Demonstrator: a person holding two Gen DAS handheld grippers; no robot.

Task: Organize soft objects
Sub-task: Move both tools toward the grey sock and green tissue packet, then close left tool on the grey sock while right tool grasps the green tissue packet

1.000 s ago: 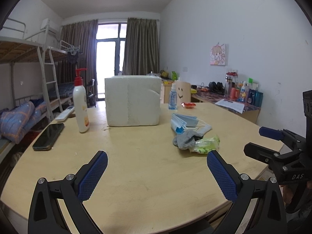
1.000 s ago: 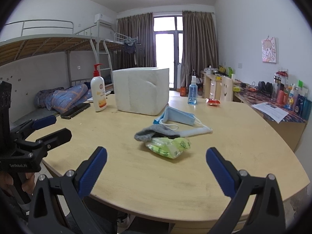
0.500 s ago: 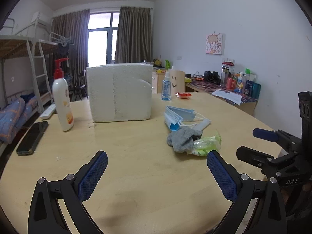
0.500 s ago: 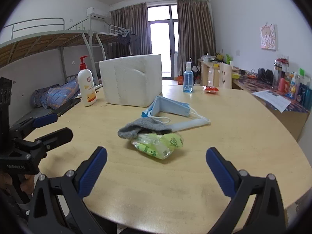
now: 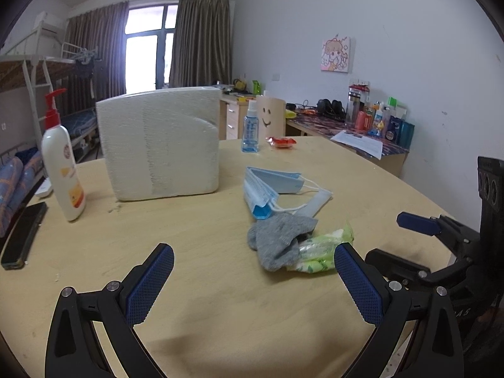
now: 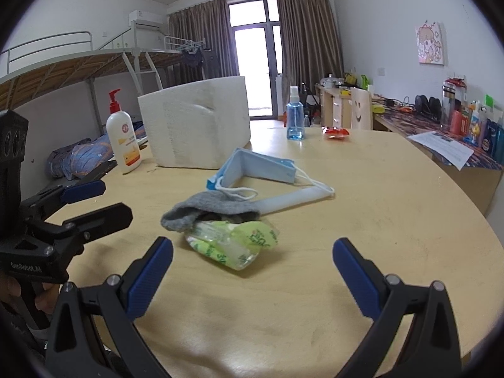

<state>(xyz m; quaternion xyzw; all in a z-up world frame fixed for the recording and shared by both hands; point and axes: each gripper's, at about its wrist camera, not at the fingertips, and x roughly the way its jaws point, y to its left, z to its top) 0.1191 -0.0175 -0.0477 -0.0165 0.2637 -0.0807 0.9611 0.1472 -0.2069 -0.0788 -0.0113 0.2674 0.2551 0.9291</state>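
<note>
Grippers both gape wide over our table (image 6: 393, 208): left gripper (image 5: 253, 275) and right gripper (image 6: 252, 266) hold nothing. Between them we see a grey sock (image 6: 209, 209) draped over a green tissue pack (image 6: 234, 244), blue masks (image 6: 261, 168) just behind.

Ahead of the black jaws with their blue ribbed pads lie a grey sock (image 6: 211, 209), a lime-green tissue packet (image 6: 234, 245) with clear film, and pale blue face masks (image 6: 261, 170) with white ear loops. The counter (image 6: 378, 208) is light wood. Further ahead stand a white foam box (image 5: 160, 145), a white lotion bottle (image 5: 63, 170) with a red pump, and a clear blue spray bottle (image 6: 295, 119).
</note>
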